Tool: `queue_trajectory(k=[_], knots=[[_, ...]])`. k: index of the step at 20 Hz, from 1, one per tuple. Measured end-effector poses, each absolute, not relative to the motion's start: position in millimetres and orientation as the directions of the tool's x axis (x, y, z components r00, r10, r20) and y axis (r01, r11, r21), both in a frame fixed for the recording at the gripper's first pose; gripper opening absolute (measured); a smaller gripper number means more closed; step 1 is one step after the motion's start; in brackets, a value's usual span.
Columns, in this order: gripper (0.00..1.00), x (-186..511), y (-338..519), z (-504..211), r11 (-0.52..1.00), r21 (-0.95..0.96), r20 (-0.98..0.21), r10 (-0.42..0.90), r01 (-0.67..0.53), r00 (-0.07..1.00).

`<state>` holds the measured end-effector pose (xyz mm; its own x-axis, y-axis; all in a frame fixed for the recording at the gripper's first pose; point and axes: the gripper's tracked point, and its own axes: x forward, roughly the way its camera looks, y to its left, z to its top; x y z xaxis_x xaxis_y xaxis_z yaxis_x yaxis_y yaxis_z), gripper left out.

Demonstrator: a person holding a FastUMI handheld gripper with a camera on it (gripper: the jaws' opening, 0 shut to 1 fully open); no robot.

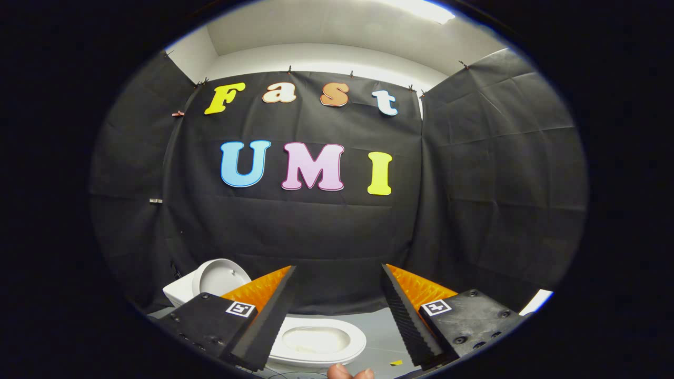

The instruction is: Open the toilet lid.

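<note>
A white toilet stands low on the grey floor, below and between my fingers. Its oval seat and bowl [316, 341] lie open to view. The round white lid [220, 276] stands raised behind my left finger, leaning back toward the white tank [179, 293]. My gripper [338, 266] is open, held well above the bowl, with nothing between its fingers. Part of the lid and tank is hidden by the left finger.
Black cloth walls close the booth behind the toilet and on both sides. A person's fingertips [348, 372] show just under the bowl's near rim. A small yellow scrap [396, 362] lies on the floor [384, 337] right of the bowl.
</note>
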<state>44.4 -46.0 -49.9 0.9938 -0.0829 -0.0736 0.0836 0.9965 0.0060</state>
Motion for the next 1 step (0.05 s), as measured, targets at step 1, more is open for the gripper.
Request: queue_trajectory(k=[1], knots=[[0.98,44.3,-45.4,-49.6,0.997,0.006,-0.075,-0.082,0.083,0.994]])
